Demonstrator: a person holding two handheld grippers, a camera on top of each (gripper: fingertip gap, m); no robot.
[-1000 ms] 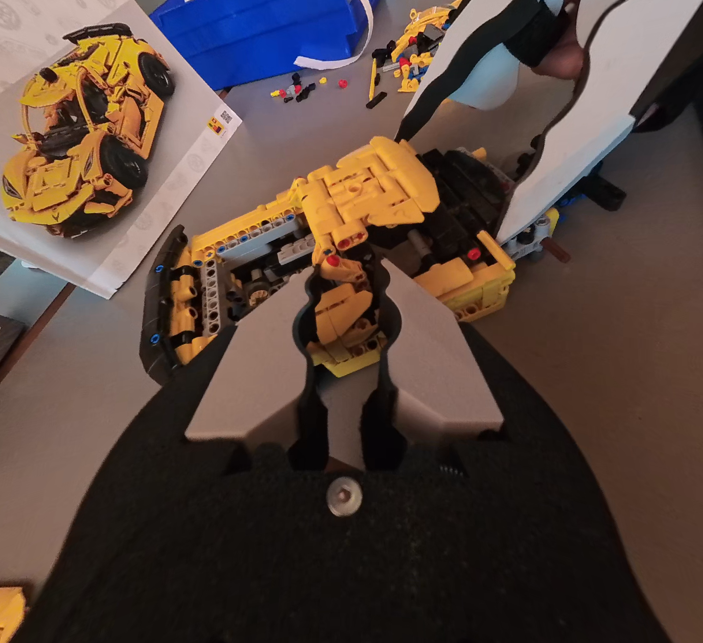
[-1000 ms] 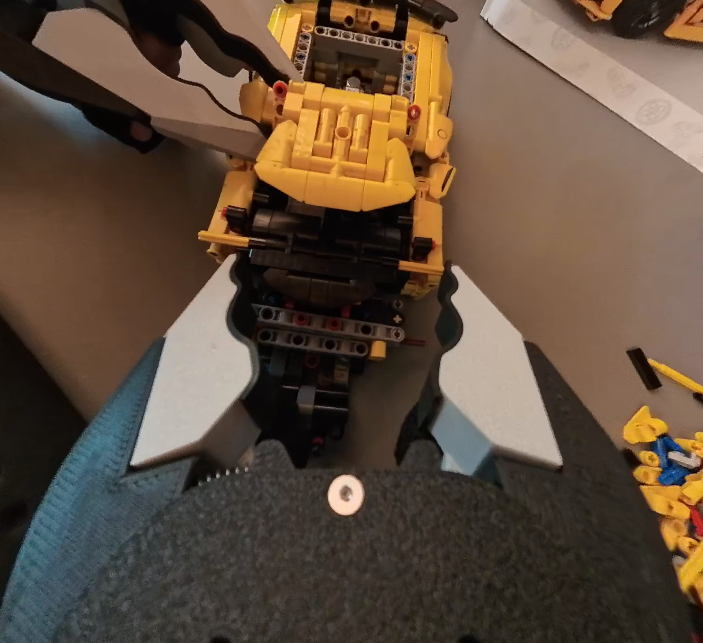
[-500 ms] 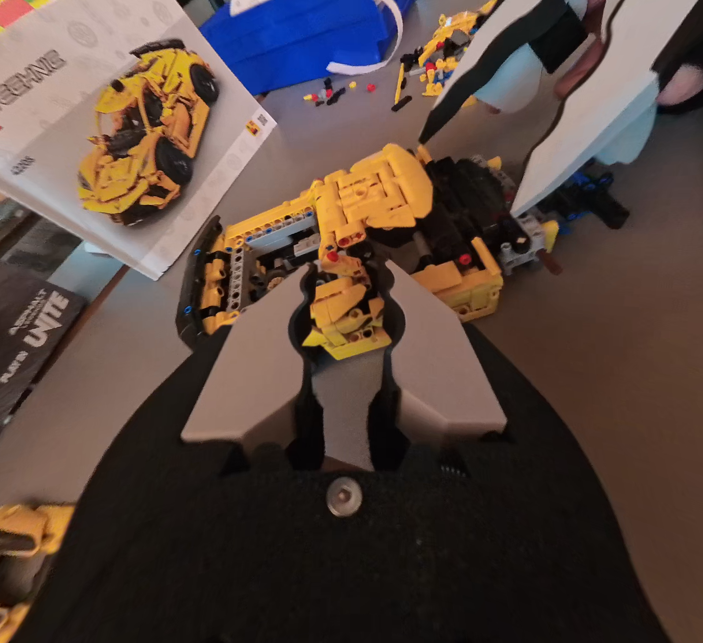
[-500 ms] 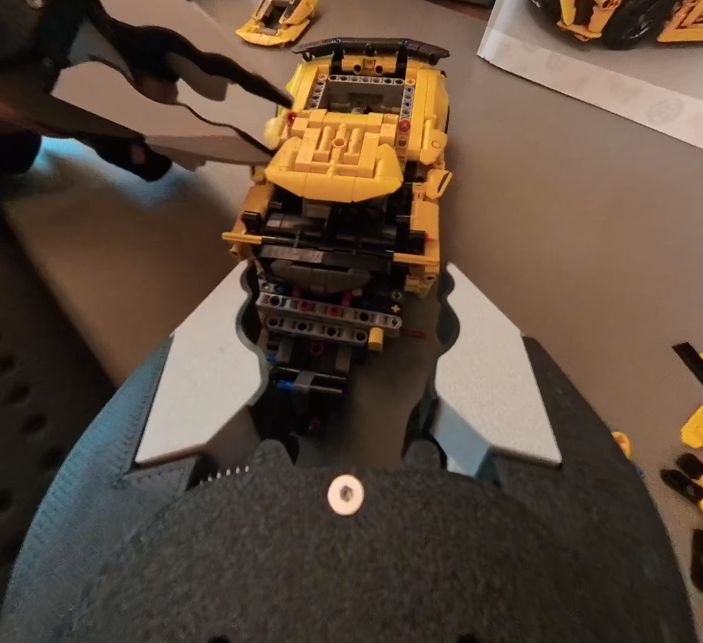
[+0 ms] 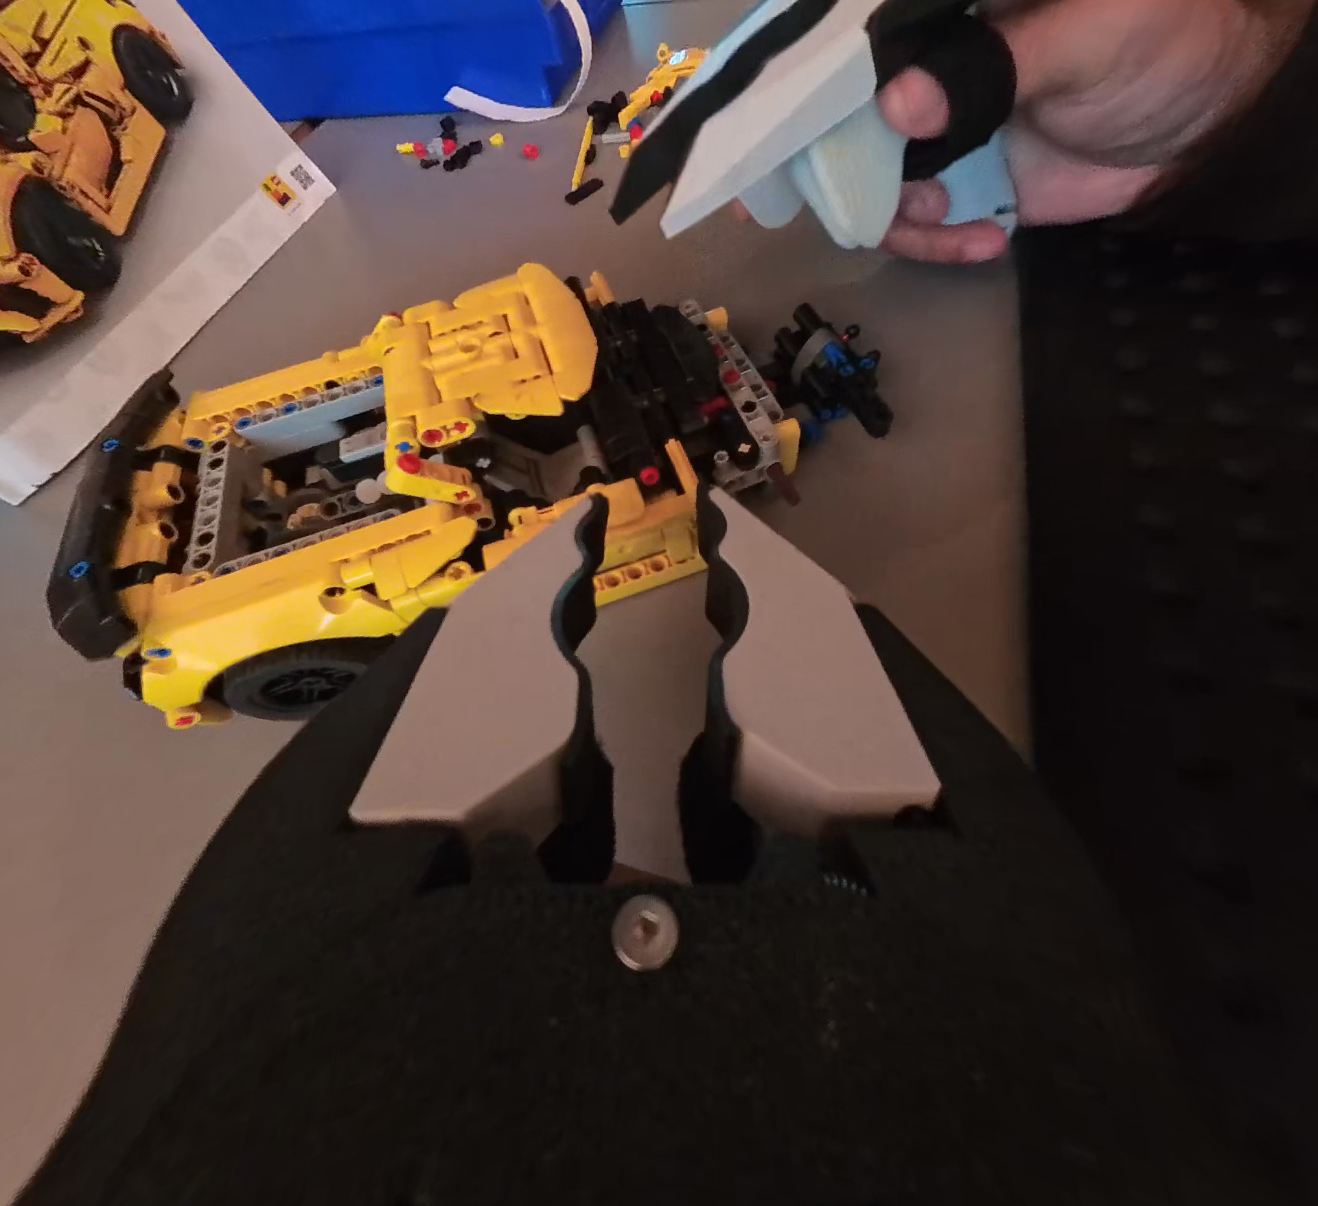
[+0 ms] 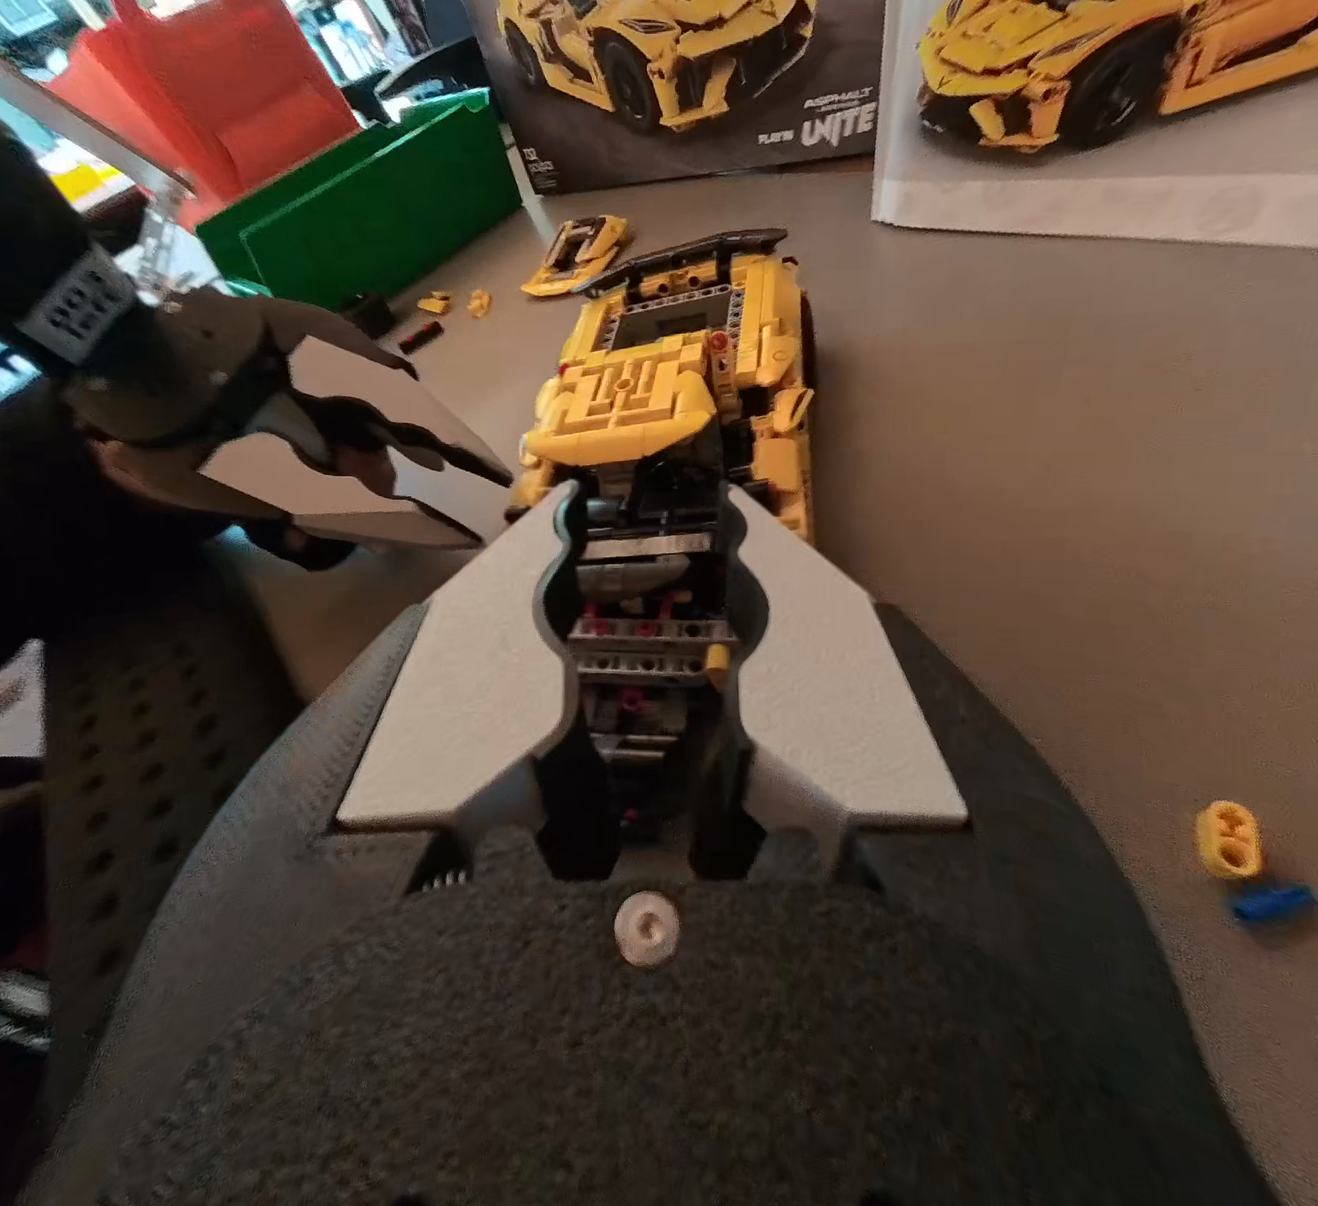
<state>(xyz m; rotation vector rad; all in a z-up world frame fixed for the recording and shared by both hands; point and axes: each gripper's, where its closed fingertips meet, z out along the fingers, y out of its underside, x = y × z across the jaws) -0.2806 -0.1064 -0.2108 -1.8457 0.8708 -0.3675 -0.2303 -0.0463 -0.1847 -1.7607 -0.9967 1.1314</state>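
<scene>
The left gripper (image 5: 645, 516) stands spread and empty just short of the half-built yellow-and-black brick car (image 5: 428, 458) on the grey tabletop (image 5: 891, 565); the right gripper (image 6: 652, 494), likewise spread, risks knocking loose pieces off.

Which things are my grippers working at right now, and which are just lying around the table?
At the grippers: yellow brick car; left gripper, open, nearest its side; right gripper, open, near its bare front.
Lying about: blue bin, booklet, green bin, box, loose bricks.
</scene>
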